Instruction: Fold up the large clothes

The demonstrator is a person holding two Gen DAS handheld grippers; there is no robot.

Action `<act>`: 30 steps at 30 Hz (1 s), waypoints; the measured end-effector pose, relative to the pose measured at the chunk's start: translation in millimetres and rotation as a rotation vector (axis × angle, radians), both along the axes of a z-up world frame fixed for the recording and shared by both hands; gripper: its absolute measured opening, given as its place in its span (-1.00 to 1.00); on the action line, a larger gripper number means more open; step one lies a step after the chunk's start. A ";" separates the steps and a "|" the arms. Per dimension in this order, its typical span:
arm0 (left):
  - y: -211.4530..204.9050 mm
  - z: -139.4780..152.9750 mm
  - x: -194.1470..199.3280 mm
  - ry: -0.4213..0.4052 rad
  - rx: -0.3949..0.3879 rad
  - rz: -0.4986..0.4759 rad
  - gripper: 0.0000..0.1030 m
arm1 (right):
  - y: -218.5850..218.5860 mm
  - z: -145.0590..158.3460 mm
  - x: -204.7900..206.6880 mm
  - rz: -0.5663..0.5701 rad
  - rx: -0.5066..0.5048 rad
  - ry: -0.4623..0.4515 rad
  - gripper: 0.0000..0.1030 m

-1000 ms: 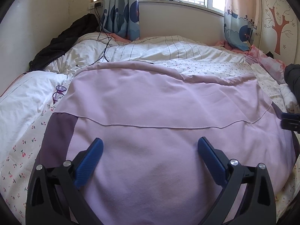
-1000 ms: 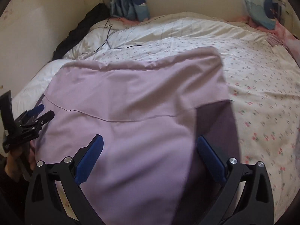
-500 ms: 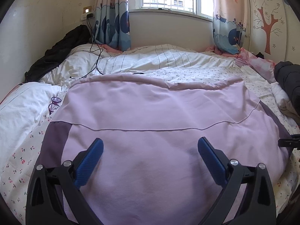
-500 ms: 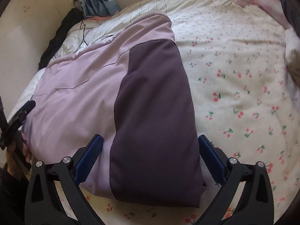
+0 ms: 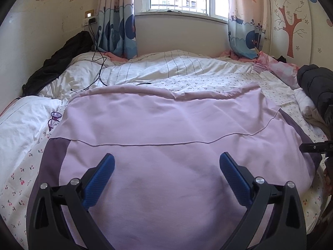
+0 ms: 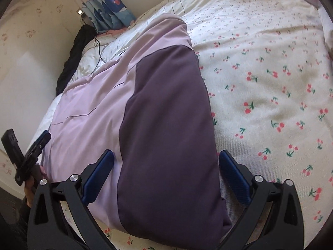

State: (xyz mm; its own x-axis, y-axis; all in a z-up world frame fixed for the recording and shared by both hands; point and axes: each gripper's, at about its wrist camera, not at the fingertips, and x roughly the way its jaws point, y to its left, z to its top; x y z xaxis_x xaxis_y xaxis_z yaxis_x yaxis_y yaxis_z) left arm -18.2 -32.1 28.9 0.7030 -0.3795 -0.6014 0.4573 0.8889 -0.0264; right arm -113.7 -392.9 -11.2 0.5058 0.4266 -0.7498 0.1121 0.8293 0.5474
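Note:
A large lilac garment (image 5: 166,129) with dark purple side panels lies spread flat across the bed. My left gripper (image 5: 166,177) hovers open above its near middle, holding nothing. In the right wrist view the same garment (image 6: 93,108) shows its dark purple panel (image 6: 166,125) running toward me. My right gripper (image 6: 165,175) stands open over that panel's near end, one finger on each side and nothing pinched. The left gripper (image 6: 31,154) shows at the left edge, held by a hand. Part of the right gripper shows at the right edge of the left wrist view.
The bed has a cherry-print sheet (image 6: 270,83) and a striped white duvet (image 5: 177,66) at the far side. Purple glasses (image 5: 54,118) lie left of the garment. Black clothing (image 5: 62,62) and a charging cable (image 5: 100,68) sit at the far left, dark clothing (image 5: 316,83) at the right.
My right gripper has swung right and down to the garment's dark purple side panel. The left gripper has tilted up slightly, with more of the window in view. Both stay open.

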 end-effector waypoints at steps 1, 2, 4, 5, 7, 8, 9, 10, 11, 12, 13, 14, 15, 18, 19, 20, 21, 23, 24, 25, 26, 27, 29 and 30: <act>0.5 0.0 0.3 0.002 -0.001 -0.001 0.88 | -0.5 -1.3 -0.2 -0.002 0.007 0.000 0.88; 0.7 -0.2 0.6 0.006 -0.004 -0.001 0.88 | -0.9 -2.3 0.1 -0.003 0.014 -0.001 0.88; 0.7 0.1 0.7 0.012 -0.008 -0.001 0.88 | -1.6 -3.7 1.0 -0.001 0.022 -0.001 0.88; 0.9 0.1 0.7 0.012 -0.009 -0.001 0.88 | -1.9 -4.4 1.4 0.000 0.025 0.000 0.88; 0.2 0.6 0.4 0.010 -0.009 -0.003 0.87 | -2.3 -5.9 0.3 0.000 0.032 0.000 0.88; -0.2 0.8 -0.4 0.009 -0.009 -0.004 0.87 | -2.7 -6.8 0.3 -0.001 0.037 0.000 0.88; -0.6 0.7 -0.6 0.009 -0.008 -0.005 0.87 | -2.8 -7.9 0.0 -0.002 0.041 0.000 0.88; -1.0 0.6 -1.0 0.009 -0.006 -0.007 0.87 | -3.2 -8.8 -0.1 -0.005 0.047 0.000 0.88; -1.3 0.4 -1.3 0.008 -0.004 -0.009 0.87 | -3.3 -9.4 -0.4 -0.006 0.051 0.000 0.88; -1.4 0.2 -1.3 0.008 -0.002 -0.010 0.87 | -3.6 -9.9 -0.3 -0.007 0.055 0.000 0.88; -1.7 0.1 -1.4 0.007 -0.001 -0.011 0.88 | -3.1 -9.8 -0.8 -0.008 0.057 0.001 0.88; -1.9 0.0 -1.7 0.007 0.000 -0.012 0.87 | -3.3 -10.1 -0.7 -0.009 0.059 0.001 0.88; -2.1 -0.1 -1.6 0.008 0.001 -0.012 0.87 | -3.5 -10.4 -0.9 -0.009 0.060 0.001 0.88; -2.2 0.0 -2.1 0.009 0.000 -0.012 0.87 | -4.4 -11.4 -1.2 -0.008 0.068 0.007 0.88; -2.2 0.1 -1.9 0.011 -0.001 -0.013 0.87 | -4.8 -11.7 -1.7 -0.008 0.072 0.009 0.88; -1.8 0.7 -1.9 0.013 -0.004 -0.016 0.88 | -5.1 -11.7 -1.8 -0.007 0.075 0.013 0.88; -0.9 1.1 -1.4 0.015 -0.008 -0.019 0.88 | -5.3 -11.6 -2.1 -0.007 0.082 0.020 0.88; 6.5 8.0 2.8 0.040 -0.034 -0.037 0.88 | -6.4 -10.4 -2.8 -0.009 0.097 0.033 0.88; 12.4 13.4 4.8 0.045 -0.047 -0.034 0.88 | -7.2 -8.6 -4.2 -0.013 0.100 0.035 0.88; 29.1 27.0 6.6 0.040 -0.082 -0.007 0.87 | -7.9 -2.1 -6.9 -0.027 0.075 0.030 0.88; 46.8 38.9 6.5 0.029 -0.119 0.023 0.87 | -7.0 7.0 -9.8 -0.038 0.019 0.012 0.88; 61.4 47.0 6.3 0.022 -0.147 0.053 0.87 | -5.3 18.4 -12.4 -0.040 -0.036 -0.017 0.88; 118.0 65.1 3.2 0.017 -0.246 0.192 0.87 | 1.9 48.9 -17.7 -0.027 -0.111 -0.106 0.88; 139.6 67.0 2.2 0.029 -0.286 0.244 0.87 | 10.5 68.6 -19.2 -0.009 -0.156 -0.165 0.88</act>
